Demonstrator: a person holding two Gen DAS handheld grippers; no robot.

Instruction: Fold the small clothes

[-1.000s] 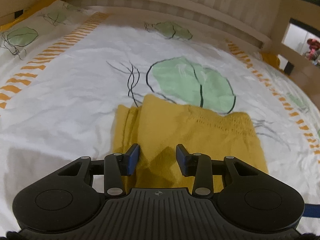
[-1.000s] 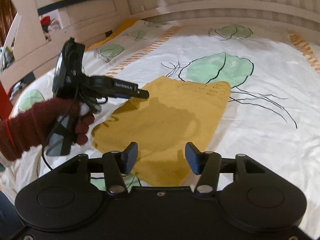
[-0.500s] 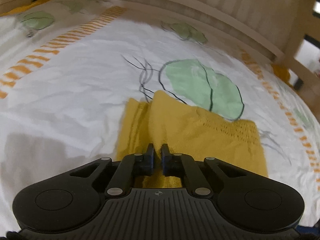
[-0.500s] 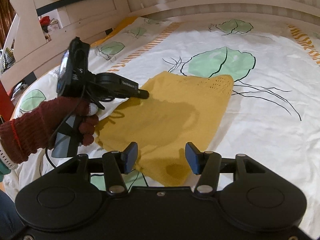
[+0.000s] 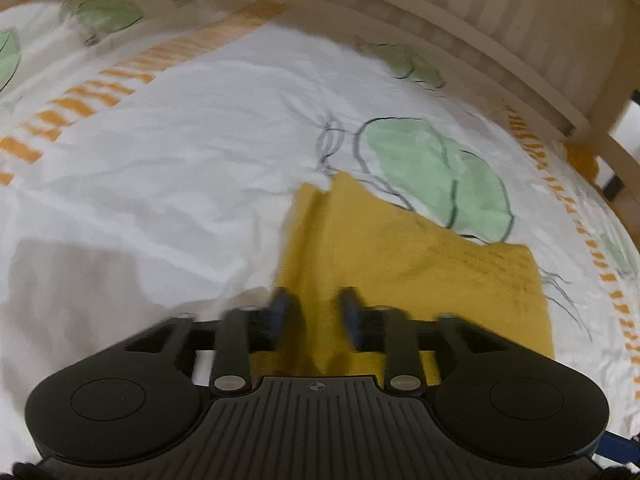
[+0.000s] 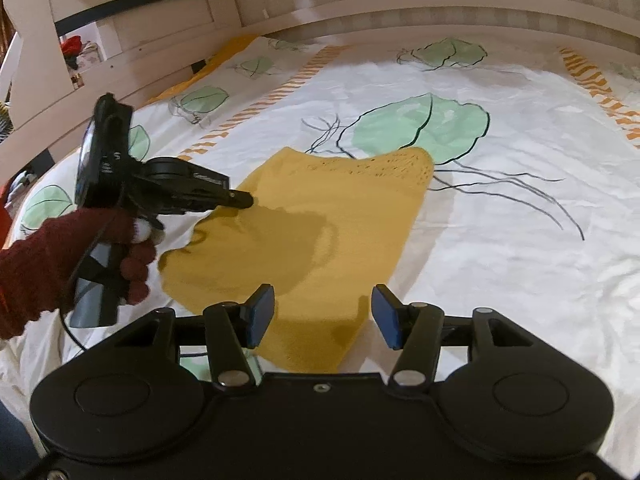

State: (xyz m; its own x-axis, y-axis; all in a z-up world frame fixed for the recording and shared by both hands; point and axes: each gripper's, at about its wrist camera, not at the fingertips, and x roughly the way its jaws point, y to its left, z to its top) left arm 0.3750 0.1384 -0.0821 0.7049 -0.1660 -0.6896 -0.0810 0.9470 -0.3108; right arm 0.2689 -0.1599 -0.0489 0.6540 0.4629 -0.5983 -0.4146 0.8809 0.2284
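A yellow knitted garment [image 6: 320, 236] lies roughly flat on the bed [image 6: 520, 264], toward the middle of its white sheet printed with green leaves and orange stripes, its far edge overlapping a large green leaf [image 6: 424, 128]. The left gripper [image 5: 316, 312] sits low over the garment's near-left edge; its fingers [image 5: 280, 308] have just been opening and now stand apart with a strip of yellow cloth between them, not pinched. A hand in a dark red sleeve [image 6: 80, 248] carries that gripper. The right gripper [image 6: 322, 316] hovers over the garment's near corner, its blue-padded fingers [image 6: 262, 312] spread wide and holding nothing. A wooden bed frame [image 6: 360, 12] runs along the far edge.
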